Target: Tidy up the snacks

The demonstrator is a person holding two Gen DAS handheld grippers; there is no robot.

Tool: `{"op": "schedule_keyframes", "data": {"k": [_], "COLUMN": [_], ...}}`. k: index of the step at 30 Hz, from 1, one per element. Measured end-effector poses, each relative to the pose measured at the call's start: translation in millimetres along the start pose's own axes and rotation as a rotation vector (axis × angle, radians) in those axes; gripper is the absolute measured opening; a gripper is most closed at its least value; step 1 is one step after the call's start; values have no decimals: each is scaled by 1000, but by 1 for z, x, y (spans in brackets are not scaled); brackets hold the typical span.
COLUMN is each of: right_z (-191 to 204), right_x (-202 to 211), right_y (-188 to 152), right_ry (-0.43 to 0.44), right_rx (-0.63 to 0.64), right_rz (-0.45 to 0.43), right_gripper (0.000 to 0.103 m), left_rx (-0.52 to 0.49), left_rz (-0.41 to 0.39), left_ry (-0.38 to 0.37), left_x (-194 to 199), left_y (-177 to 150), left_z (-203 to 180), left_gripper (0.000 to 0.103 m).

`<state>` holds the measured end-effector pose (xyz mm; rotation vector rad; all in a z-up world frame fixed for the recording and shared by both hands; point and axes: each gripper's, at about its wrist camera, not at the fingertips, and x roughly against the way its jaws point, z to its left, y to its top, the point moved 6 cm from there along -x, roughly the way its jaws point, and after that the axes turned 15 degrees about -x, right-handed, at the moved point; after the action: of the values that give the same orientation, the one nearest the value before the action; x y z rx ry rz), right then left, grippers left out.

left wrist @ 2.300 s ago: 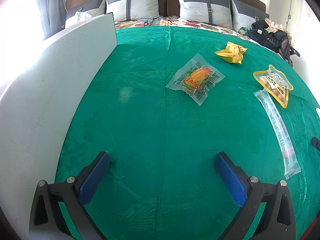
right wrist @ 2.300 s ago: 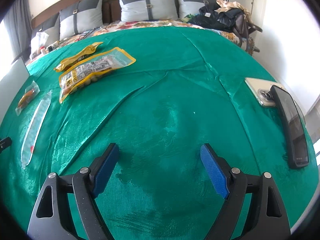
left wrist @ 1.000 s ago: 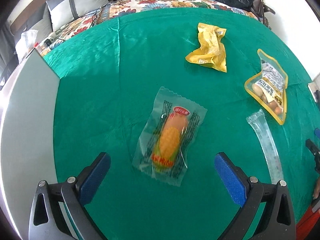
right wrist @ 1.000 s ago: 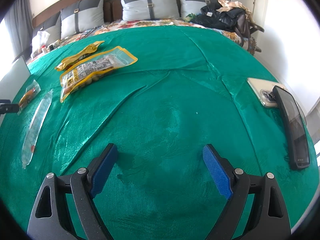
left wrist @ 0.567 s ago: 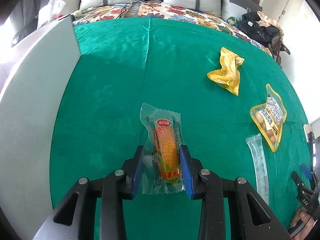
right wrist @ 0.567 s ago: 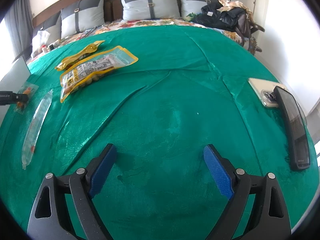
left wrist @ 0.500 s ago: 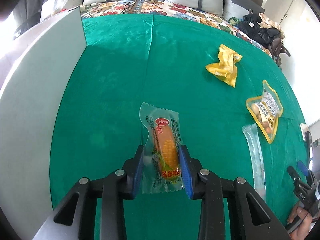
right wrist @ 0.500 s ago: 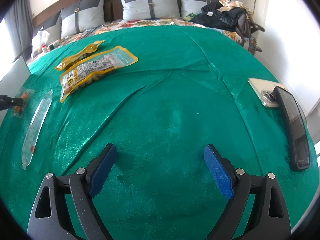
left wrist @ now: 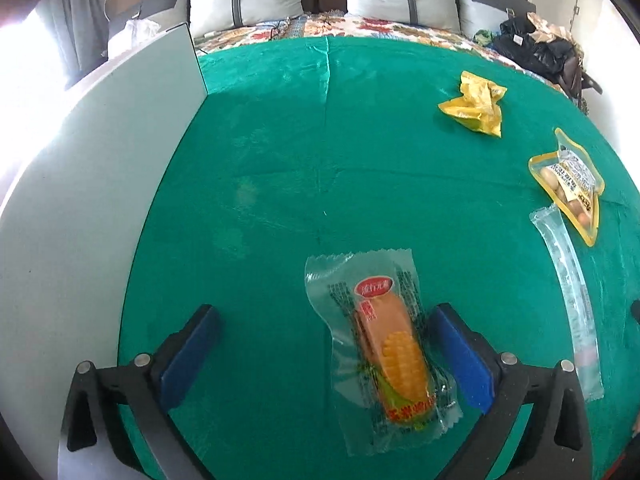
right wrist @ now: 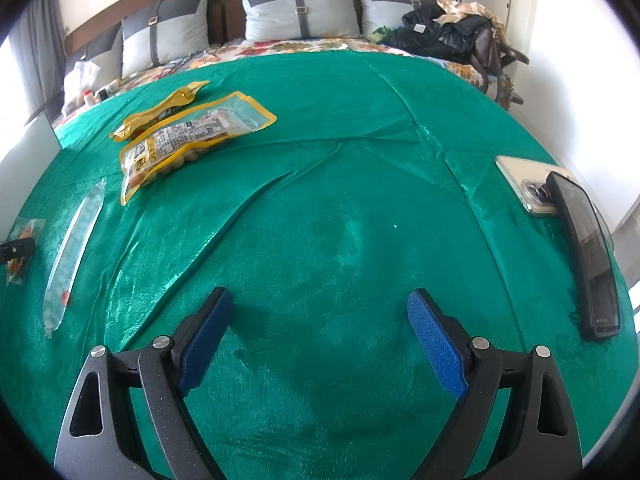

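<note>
My left gripper (left wrist: 320, 344) is open over the green cloth. A clear packet with a corn-shaped snack (left wrist: 386, 350) lies flat between its fingers, close to the right finger (left wrist: 460, 360). Further right lie a long clear tube packet (left wrist: 568, 288), a yellow-edged pouch of nuts (left wrist: 570, 184) and a crumpled yellow wrapper (left wrist: 478, 104). My right gripper (right wrist: 320, 336) is open and empty above bare cloth; the pouch (right wrist: 188, 136), the tube (right wrist: 76, 240) and the corn packet (right wrist: 22, 248) show at its left.
A grey-white board (left wrist: 80, 200) stands along the left edge of the cloth. Two phones (right wrist: 560, 216) lie at the right edge. Pillows (right wrist: 300, 4) and a dark bag (right wrist: 448, 32) sit at the back of the bed.
My left gripper was shut on the corn packet half a second ago; now it is open and the packet lies on the cloth nearer the board. The right gripper has not moved.
</note>
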<state>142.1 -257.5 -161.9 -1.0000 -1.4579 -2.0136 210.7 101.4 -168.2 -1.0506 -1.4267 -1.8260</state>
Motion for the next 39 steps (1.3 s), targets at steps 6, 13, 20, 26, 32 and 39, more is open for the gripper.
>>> {"op": "schedule_keyframes", "data": {"k": [6,13,20,26,32,39], "right_z": [0,0,0,-1,0,-1], "right_x": [0,0,0,0,0,0], "right_y": [0,0,0,1,1,1], "right_ry": [0,0,-1,-1,0,-1], "right_rx": [0,0,0,0,0,0], "right_rz": [0,0,0,1,1,1], "right_gripper": [92,92,92,92,92,92], "left_rx": [17,20,23,24,25,25], "left_rz": [-66,-69,-70,-70,-70,-71], "left_ry": [26,31,29,29,29,28], "left_x": [3,2,2,2,2,2], "left_y": [-3,-3,-4,-4,-4,-4], "left_z": [4,3,5,5,5,5], "left_gripper": [103,103,103,103,103,103]}}
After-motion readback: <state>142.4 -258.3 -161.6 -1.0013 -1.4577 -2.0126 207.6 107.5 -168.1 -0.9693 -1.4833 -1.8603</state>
